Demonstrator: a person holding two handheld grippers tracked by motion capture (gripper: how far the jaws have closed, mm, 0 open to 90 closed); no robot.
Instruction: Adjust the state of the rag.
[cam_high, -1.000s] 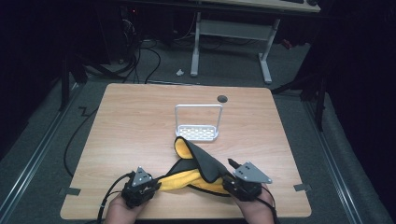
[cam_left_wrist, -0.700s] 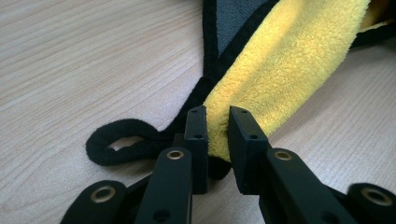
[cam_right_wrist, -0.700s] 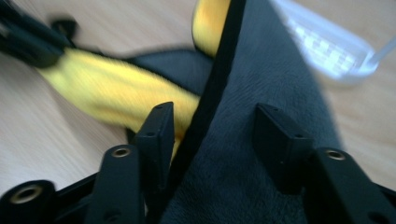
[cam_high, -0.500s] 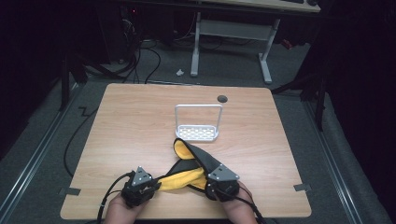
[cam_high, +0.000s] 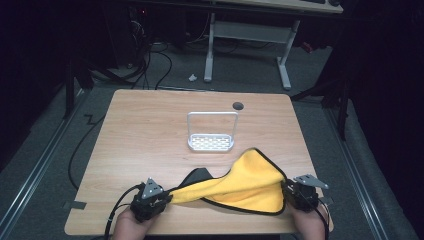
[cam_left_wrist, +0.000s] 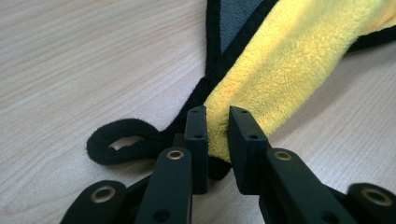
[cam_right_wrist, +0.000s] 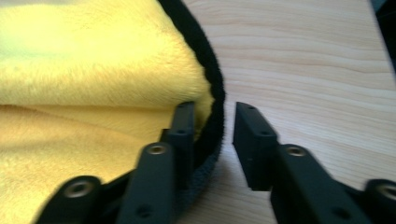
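Note:
A yellow cloth (cam_high: 250, 182) with black edging and a grey underside lies stretched along the table's near edge. My left gripper (cam_high: 167, 199) is shut on its left corner, and the left gripper view shows the jaws pinching the yellow pile (cam_left_wrist: 289, 60) beside a black hanging loop (cam_left_wrist: 116, 140). My right gripper (cam_high: 287, 195) is at the cloth's right end. Its jaws have just been opening. In the right gripper view (cam_right_wrist: 215, 109) the black hem (cam_right_wrist: 212, 84) lies between them, against one jaw with a gap to the other.
A small white wire rack (cam_high: 211, 142) with an upright handle stands mid-table behind the cloth. A dark round hole (cam_high: 238, 106) sits near the wooden table's (cam_high: 150, 130) far edge. Cables and desk legs are on the floor beyond.
My right gripper went to the cloth's middle, then swept right, drawing the folded cloth out so its yellow side spreads wide. The left gripper stayed put.

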